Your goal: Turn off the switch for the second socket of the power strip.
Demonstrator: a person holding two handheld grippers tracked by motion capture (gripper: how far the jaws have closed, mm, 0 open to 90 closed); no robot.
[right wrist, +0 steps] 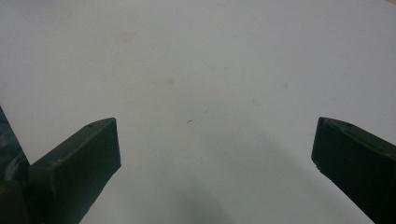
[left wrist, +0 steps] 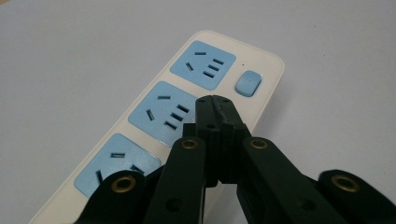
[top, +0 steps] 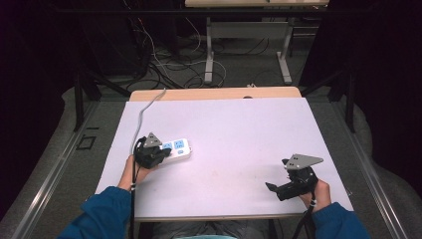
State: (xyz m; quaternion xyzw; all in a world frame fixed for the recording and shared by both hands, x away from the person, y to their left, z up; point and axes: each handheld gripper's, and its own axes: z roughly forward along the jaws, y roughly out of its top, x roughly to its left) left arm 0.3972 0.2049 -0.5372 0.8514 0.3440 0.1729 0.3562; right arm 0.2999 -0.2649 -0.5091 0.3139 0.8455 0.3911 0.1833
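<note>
A white power strip [top: 178,149] with blue socket faces lies on the left part of the white table top [top: 234,139]. In the left gripper view the power strip [left wrist: 154,112] shows three blue sockets and a small blue switch [left wrist: 248,82] at its far end. My left gripper [top: 160,152] is shut, its jaws pressed together with nothing between them. The left gripper [left wrist: 214,100] tips hover over the strip's middle socket, near the switch side. My right gripper [top: 272,188] stands open near the table's front right, and the right gripper [right wrist: 215,140] has only bare table between its jaws.
The strip's white cable [top: 142,112] runs off the table's far left corner. Past the table's wooden back edge [top: 214,93] lie floor cables and the legs of another desk [top: 247,50]. Dark curtains close both sides.
</note>
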